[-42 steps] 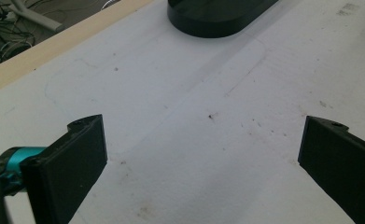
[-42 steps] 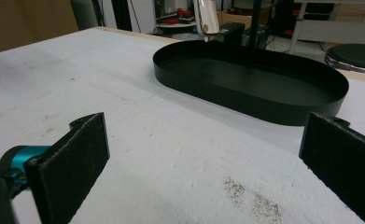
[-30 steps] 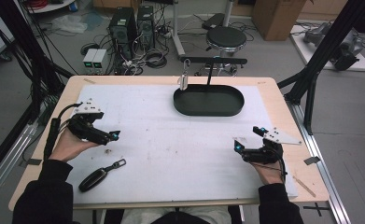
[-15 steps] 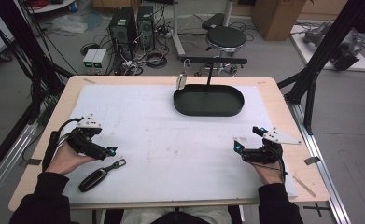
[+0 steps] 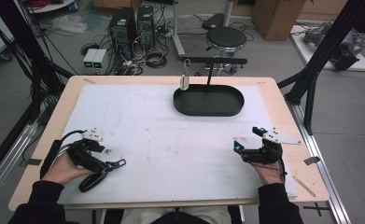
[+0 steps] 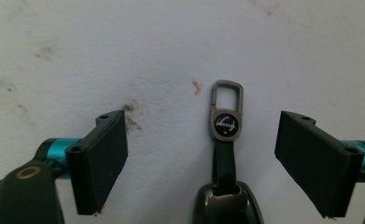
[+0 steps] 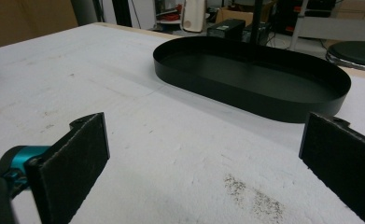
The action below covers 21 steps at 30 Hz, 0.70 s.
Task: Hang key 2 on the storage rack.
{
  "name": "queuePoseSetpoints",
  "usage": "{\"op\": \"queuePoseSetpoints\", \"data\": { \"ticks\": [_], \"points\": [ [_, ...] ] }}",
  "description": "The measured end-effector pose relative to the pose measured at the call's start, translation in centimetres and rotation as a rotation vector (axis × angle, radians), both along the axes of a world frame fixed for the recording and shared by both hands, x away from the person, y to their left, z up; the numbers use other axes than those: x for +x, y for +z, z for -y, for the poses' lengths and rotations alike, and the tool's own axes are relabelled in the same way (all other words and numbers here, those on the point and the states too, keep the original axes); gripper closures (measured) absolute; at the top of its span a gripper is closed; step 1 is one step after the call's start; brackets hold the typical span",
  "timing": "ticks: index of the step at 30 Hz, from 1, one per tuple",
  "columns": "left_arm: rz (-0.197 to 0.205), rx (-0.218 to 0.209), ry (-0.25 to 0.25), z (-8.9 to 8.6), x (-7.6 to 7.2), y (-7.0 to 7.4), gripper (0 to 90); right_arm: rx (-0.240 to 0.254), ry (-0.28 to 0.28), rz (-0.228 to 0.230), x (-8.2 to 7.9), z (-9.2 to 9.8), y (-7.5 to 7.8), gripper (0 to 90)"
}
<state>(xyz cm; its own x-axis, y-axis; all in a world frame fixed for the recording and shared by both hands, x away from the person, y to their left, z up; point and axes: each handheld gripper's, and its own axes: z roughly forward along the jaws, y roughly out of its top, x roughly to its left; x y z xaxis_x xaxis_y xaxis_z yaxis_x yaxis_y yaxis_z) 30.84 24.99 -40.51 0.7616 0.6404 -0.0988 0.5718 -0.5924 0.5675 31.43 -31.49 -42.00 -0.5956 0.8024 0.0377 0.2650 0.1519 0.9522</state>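
White mat (image 5: pixel 171 135): black oval tray (image 5: pixel 208 101) empty; key fob (image 6: pixel 226 186) outside.

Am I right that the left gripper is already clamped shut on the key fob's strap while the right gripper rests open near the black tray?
Not quite. In the left gripper view the left gripper is open: its jaws, which have just been closing, stand either side of the key fob without touching it. The right gripper is open near the black tray.

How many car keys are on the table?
1: the car key lies at the white mat's near left corner, under the left gripper, its strap between the open jaws.
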Motion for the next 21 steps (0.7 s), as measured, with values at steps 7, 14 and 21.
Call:
{"op": "queuePoseSetpoints", "data": {
  "ticks": [7, 14, 21],
  "points": [
    [-0.085, 0.041, -0.026, 0.5, -0.1, -0.7, 27.4, -0.002, 0.004, -0.008, 0.0, -0.1, 0.0, 0.8],
    [-0.121, 0.058, -0.047, 0.7, 0.0, -1.1, 38.5, 0.001, 0.004, -0.009, 0.0, -0.1, 0.0, 0.8],
    [-0.110, 0.066, -0.052, 0.7, -0.1, -1.3, 51.9, -0.003, 0.006, -0.007, 0.0, -0.1, 0.0, 0.8]
  ]
}}
